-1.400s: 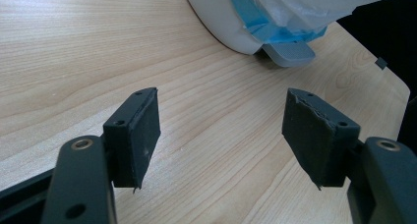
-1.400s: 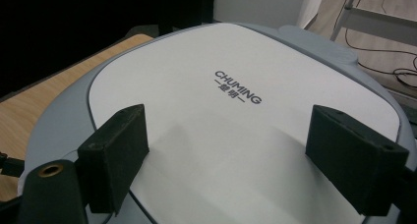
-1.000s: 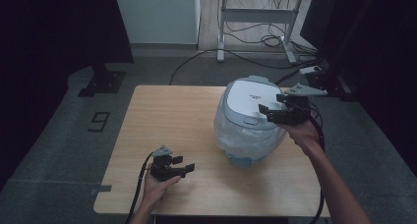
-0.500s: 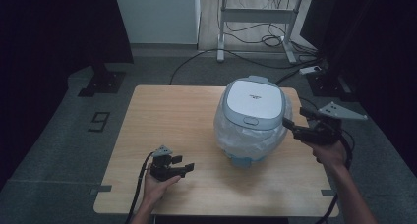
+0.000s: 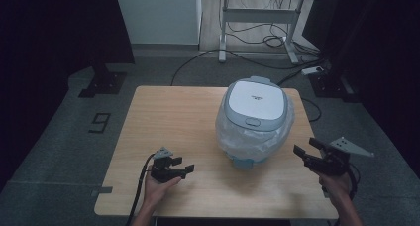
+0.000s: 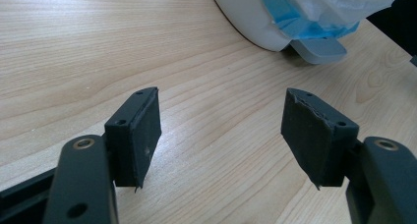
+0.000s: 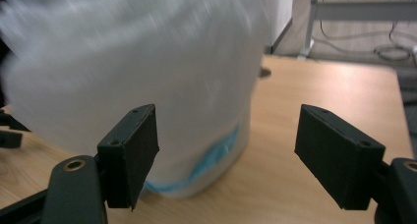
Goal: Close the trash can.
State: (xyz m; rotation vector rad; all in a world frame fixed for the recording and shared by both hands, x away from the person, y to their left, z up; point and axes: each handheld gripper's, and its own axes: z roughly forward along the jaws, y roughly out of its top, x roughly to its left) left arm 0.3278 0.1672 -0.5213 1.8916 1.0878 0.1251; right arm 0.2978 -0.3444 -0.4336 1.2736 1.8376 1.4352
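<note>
A white rice cooker (image 5: 255, 119) with a grey-blue lid stands on the right half of the wooden table (image 5: 173, 117), its body wrapped in a clear plastic bag. My left gripper (image 5: 184, 165) rests low at the front left, open, its fingers pointing right toward the cooker's base (image 6: 255, 22). Nothing lies between its jaws (image 6: 221, 96). My right gripper (image 5: 303, 145) hovers at the table's right front edge, open and apart from the cooker. In the right gripper view its jaws (image 7: 226, 111) frame the blurred bagged cooker (image 7: 147, 62).
Behind the table a metal desk frame (image 5: 257, 18) stands over loose cables (image 5: 267, 40) and a power strip (image 5: 314, 71). A black stand base (image 5: 101, 82) and a floor mark "9" (image 5: 100, 122) lie to the left.
My right gripper has drawn away from the cooker's upper right side, down and back toward the person. The left gripper has stayed put.
</note>
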